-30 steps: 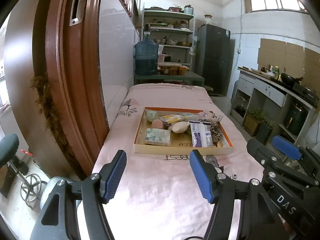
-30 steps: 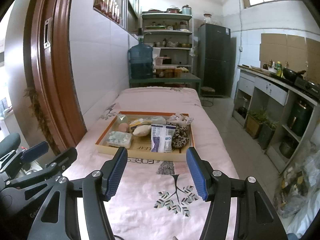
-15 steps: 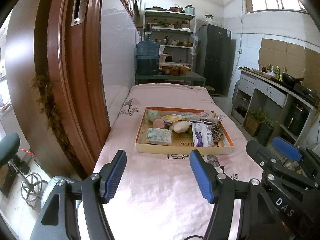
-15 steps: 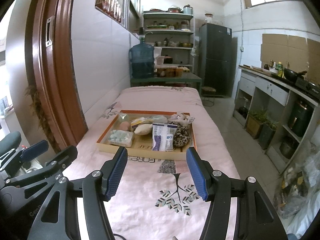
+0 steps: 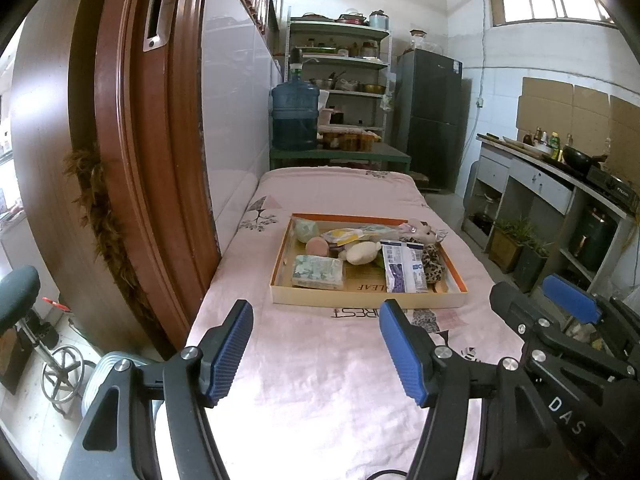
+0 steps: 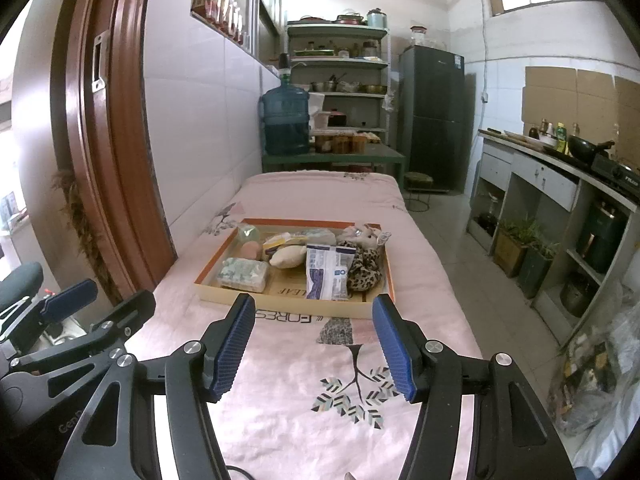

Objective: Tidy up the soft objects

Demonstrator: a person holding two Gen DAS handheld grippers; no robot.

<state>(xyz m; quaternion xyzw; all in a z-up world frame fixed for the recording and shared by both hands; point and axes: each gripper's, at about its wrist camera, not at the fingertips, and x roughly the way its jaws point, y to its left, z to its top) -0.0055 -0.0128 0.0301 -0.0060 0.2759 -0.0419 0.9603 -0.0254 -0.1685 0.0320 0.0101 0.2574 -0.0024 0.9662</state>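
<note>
Cardboard walls framed a shallow tray that sat mid-frame on a pink quilt, packed with soft goods: a mint-patterned tissue pack at its near left corner, a white-and-purple packet at near right, a cream plush lump between them, a leopard-print toy along the right wall, and a peach ball and a pale green ball toward the far left.

Only the right wrist view showed the quilt's tree motif at lower centre, a round stool past the quilt's far end and a clear bag of clutter at lower right; only the left wrist view showed a wheeled chair base at lower left. Each camera caught the other tool at its frame edge.

Both tools hovered short of the tray, released and grasping nothing: the left gripper with its blue pads spread over bare quilt, the right gripper likewise.

Beyond stood a brown door frame at left, a blue water jug on a green table, shelves of pots, a dark refrigerator and a kitchen counter at right.
</note>
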